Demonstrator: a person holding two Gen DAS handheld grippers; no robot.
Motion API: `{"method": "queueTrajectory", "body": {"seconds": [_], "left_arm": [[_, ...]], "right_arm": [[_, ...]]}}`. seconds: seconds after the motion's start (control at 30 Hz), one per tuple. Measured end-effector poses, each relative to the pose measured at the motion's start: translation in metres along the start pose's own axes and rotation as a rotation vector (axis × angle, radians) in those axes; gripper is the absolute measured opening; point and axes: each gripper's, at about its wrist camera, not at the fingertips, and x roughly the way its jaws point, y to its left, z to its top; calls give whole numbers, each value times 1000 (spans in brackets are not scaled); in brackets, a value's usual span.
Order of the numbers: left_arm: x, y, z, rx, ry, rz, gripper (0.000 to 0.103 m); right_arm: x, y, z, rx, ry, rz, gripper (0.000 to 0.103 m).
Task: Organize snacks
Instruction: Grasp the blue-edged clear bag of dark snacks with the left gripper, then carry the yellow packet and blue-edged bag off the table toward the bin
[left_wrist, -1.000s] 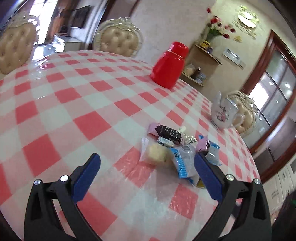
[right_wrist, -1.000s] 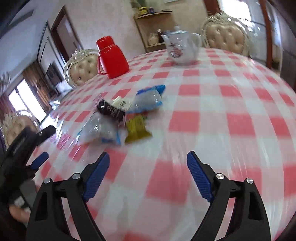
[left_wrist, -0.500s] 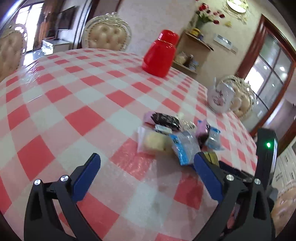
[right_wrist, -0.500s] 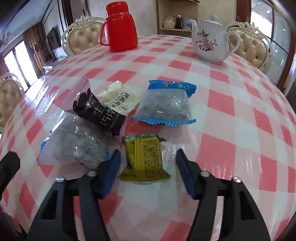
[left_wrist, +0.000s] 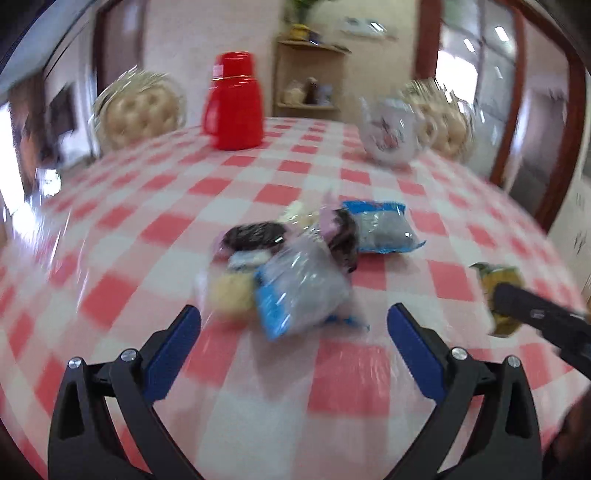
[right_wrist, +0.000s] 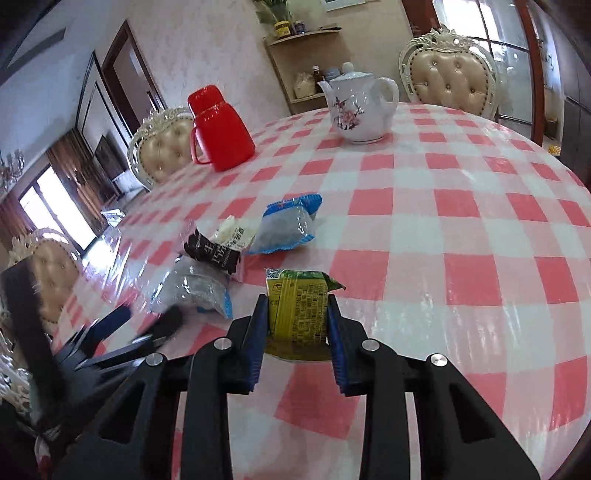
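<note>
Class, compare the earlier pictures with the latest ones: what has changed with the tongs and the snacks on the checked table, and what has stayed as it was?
The right tongs closed on the green-yellow packet and pulled it to the right, away from the snack pile. The left tongs swung round to face the pile and stayed open, holding nothing. The other snacks, the red flask and the teapot stayed where they were.

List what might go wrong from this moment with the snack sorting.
1. The right claw grips only the near end of the yellow-green foil snack packet; the slick wrapper may slip out when lifted.
2. The left claw is open and blurred with motion, close to the clear blue-edged plastic snack bag; it may shove the pile instead of grasping it.
3. Both claws work close together and could collide.
</note>
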Motion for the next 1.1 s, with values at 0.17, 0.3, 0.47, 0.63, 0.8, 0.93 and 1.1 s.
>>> {"method": "queueTrajectory", "body": {"seconds": [0.17, 0.3, 0.47, 0.63, 0.8, 0.93, 1.1], "left_arm": [[32, -27, 16, 328, 57, 13, 101], [45, -25, 14, 403, 96, -93, 101], [3, -38, -12, 449, 119, -263, 101], [-15, -40, -29, 432, 123, -237, 101], [10, -43, -13, 333, 123, -146, 101], [38, -55, -6, 347, 148, -102, 80], [30, -50, -11, 346, 135, -173, 55]], "right_arm": [[-4, -12, 4, 43, -13, 6, 30], [1, -20, 4, 69, -4, 1, 30], [7, -33, 2, 124, 20, -7, 30], [-7, -38, 6, 152, -24, 9, 31], [-7, -40, 7, 156, -22, 11, 31], [-6, -37, 7, 144, -17, 10, 31], [-2, -35, 5, 133, -4, 5, 31]]}}
